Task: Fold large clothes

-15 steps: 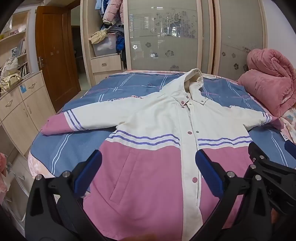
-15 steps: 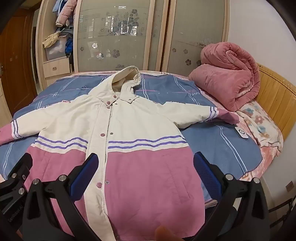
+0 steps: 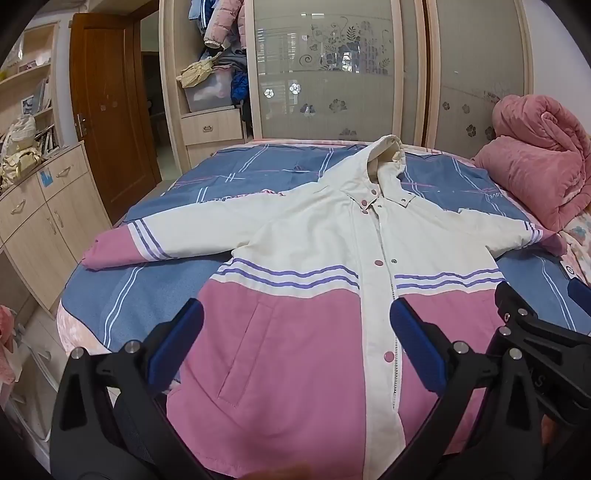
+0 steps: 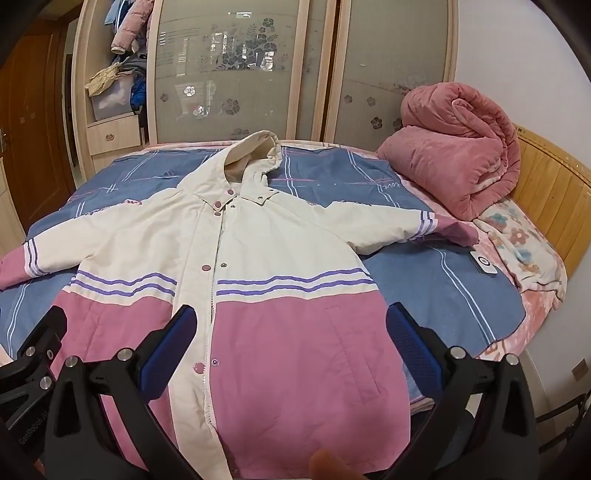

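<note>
while jacket (image 3: 303, 266) spreads flat, bed (image 3: 122, 302) edges show.

jacket (image 3: 303, 236) flat on bed (image 3: 155, 295) | left gripper (image 3: 295, 332) fingers (image 3: 177, 339) wide apart, empty

I am in a bedroom of a home. Below me spreads a wide bed under a blue cotton sheet with white and pink stripes (image 3: 280, 173), and a rolled pink plush quilt (image 4: 458, 166) sits at its head beside a curved honey-coloured wooden slatted headboard (image 4: 554, 192). Beyond the far side of the bed stands a pale wood wardrobe with frosted glass sliding doors etched with flowers (image 3: 325, 74); its open section (rather untidy) holds hanging puffer coats (image 3: 221, 26) and heaped clothes above a small drawer. To my left are a brown panelled wooden door (image 3: 107, 110) and light wood cupboards under cluttered bookshelves (image 3: 40, 206).
</note>
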Demonstrator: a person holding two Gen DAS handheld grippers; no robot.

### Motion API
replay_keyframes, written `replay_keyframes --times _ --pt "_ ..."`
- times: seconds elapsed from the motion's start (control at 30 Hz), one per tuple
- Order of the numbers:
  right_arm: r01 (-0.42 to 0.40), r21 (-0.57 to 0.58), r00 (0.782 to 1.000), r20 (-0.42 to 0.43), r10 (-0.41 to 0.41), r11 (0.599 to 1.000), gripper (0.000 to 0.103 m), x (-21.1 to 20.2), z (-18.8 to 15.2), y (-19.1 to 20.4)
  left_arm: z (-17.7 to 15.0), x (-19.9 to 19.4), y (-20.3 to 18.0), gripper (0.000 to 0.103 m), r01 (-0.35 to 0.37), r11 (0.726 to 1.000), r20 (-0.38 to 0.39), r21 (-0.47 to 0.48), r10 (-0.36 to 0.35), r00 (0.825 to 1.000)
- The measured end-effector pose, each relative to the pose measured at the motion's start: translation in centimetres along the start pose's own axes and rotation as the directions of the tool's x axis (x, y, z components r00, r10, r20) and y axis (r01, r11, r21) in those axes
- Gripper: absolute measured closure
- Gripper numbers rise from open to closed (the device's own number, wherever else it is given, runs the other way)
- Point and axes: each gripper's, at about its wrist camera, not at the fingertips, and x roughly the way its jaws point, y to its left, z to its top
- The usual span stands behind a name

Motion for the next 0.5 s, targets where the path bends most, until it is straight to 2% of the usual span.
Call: replay_keyframes --times 0.5 --pt "-0.001 0.000 1.000 -0.005 0.001 1.000 0.001 0.22 -0.29 0.12 0.00 0.01 0.01 0.002 -0.002 1.000 -0.003 0.001 0.002 1.000"
